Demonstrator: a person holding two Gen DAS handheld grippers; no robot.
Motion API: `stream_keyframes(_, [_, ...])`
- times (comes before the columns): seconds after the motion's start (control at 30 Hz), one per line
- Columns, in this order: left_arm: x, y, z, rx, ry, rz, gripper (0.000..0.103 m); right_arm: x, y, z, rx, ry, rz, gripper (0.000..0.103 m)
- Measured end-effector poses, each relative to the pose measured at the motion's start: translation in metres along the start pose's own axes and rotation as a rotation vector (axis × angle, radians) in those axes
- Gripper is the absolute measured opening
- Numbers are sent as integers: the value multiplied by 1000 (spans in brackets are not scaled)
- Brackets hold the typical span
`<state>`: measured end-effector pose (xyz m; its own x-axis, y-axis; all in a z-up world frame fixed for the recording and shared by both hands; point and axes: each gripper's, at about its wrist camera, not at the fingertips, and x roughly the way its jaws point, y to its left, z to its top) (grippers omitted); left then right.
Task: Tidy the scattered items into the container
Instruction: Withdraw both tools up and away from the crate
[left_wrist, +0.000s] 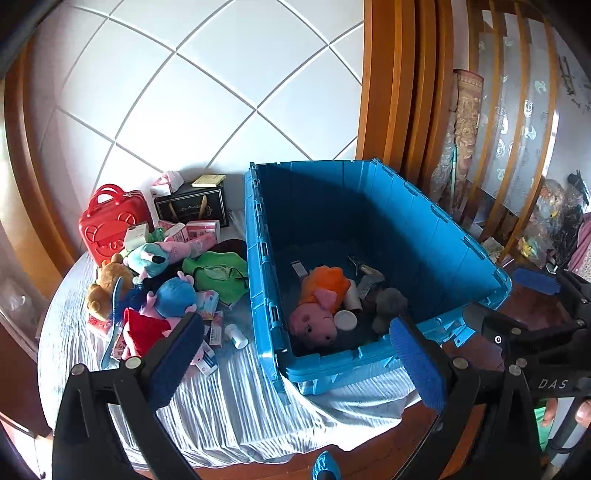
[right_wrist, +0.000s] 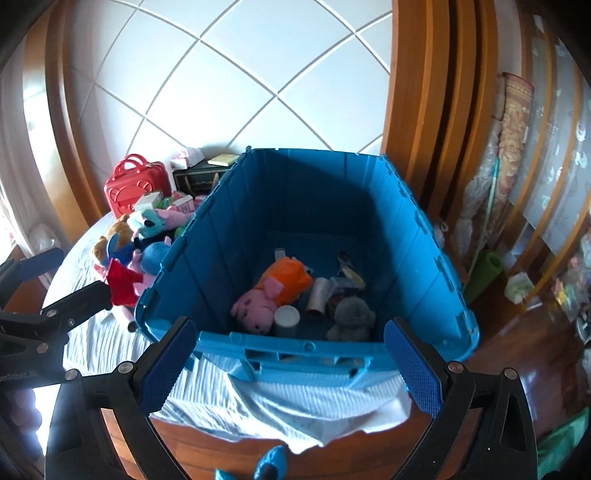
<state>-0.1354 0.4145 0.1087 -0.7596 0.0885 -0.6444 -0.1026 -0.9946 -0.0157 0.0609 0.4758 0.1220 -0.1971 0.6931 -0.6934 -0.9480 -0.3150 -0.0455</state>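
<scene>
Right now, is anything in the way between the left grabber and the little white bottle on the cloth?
Nothing visible blocks it. The left gripper is open and empty above the cloth, and the white bottle lies in the open beside the blue bin. To go in, it must be lifted over the bin's tall side wall.

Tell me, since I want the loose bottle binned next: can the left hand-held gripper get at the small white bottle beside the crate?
Probably yes. The left hand-held gripper is open and empty, and the white bottle lies exposed on the cloth between the toy pile and the blue crate, with nothing over it.
</scene>
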Motion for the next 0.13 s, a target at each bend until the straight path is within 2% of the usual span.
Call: stream_keyframes(0.13, [-5,-4,-4,11,-7,-6,102,-6,0,-6,10,-7,-9,103])
